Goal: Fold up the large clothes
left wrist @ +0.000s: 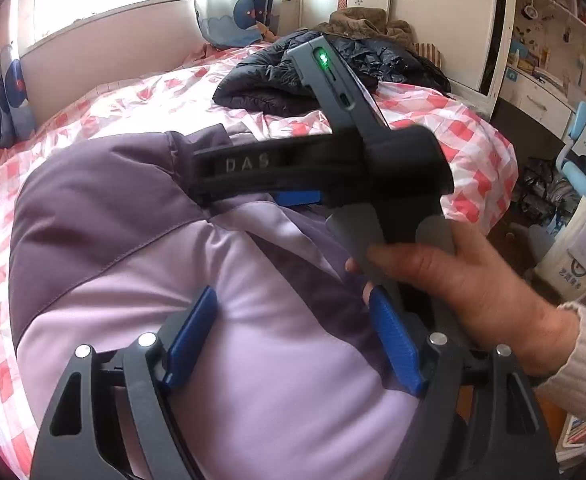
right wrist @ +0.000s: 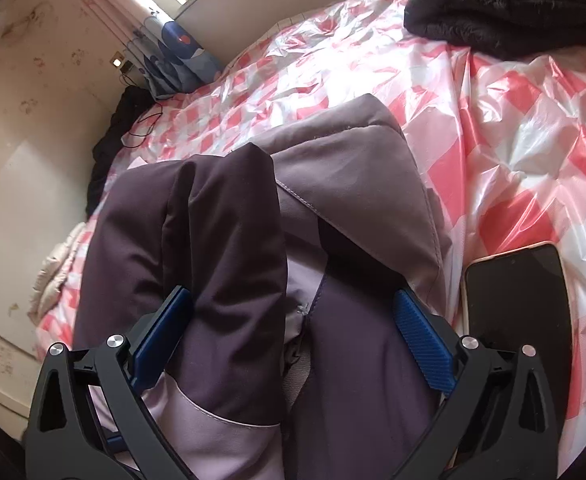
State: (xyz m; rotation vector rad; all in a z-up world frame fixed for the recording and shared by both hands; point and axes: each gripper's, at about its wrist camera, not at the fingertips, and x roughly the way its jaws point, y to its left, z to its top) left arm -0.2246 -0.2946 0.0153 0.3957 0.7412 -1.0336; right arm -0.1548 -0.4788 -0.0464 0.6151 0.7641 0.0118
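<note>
Glossy checked bedsheet (right wrist: pixel 513 128) under puffy purple jacket (right wrist: pixel 233 240), tongs (right wrist: pixel 293 332) agape.

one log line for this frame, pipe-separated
stage: mid-fold | item: purple jacket on bed | left claw: open over jacket | right claw: open over jacket | nearby: phone, black jacket

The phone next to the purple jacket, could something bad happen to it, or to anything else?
Maybe. The phone lies right beside the purple jacket, close to the open right tongs, so a tug or fold could drag it or bump it. The plastic sheet looks slippery, so the jacket might slide. The left tongs work close to the right hand, so they could knock.
</note>
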